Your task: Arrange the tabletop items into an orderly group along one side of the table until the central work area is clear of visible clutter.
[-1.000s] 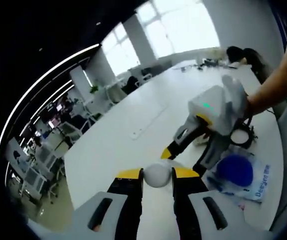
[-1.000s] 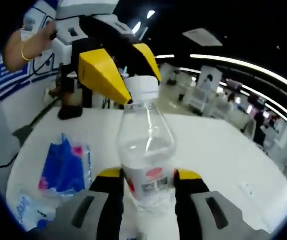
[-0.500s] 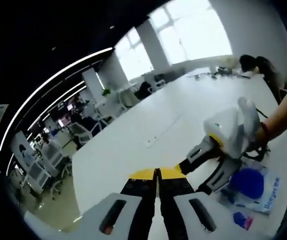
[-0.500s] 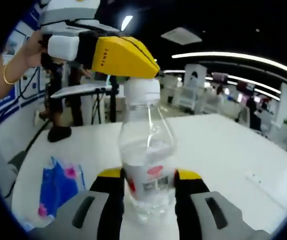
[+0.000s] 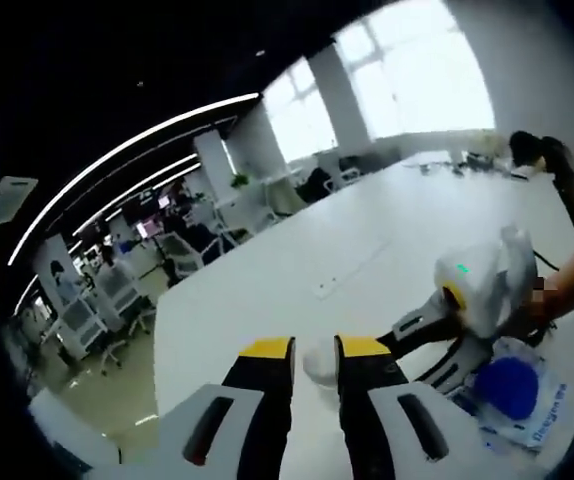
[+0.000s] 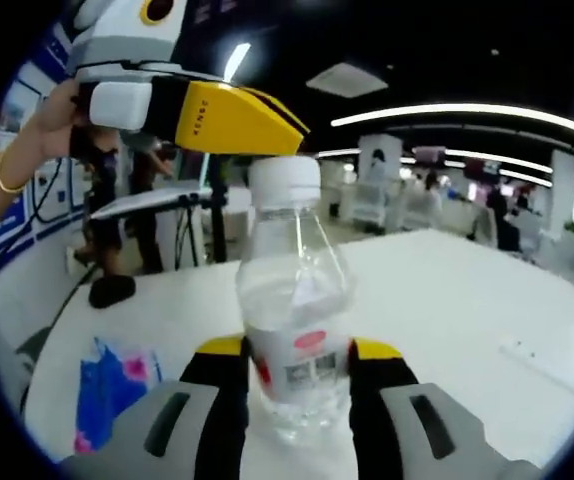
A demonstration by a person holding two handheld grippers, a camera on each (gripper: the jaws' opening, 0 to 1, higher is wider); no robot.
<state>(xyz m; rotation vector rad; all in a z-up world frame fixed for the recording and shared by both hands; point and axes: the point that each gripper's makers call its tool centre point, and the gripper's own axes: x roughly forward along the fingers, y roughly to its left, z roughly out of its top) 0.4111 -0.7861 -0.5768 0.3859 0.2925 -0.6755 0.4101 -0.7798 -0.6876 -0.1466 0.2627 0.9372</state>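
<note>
Left gripper view: strong daylight enters through the far windows (image 5: 407, 95), which are blown out to white with no detail. The white table (image 5: 297, 270) reflects a soft glare. Ceiling light strips (image 6: 467, 110) curve markedly from fisheye distortion. Both views are soft and slightly blurred throughout, worst toward the edges. Right gripper view: the ceiling is dark, lit by the strips; the clear bottle (image 6: 292, 300) carries highlights.

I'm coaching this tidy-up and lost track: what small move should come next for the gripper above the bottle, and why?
Probably lower the left gripper a little onto the white cap. In the right gripper view its yellow tips sit just above that cap, while the right gripper clamps the clear water bottle upright over the white table. In the left gripper view, the cap lies between the parted jaws.
</note>
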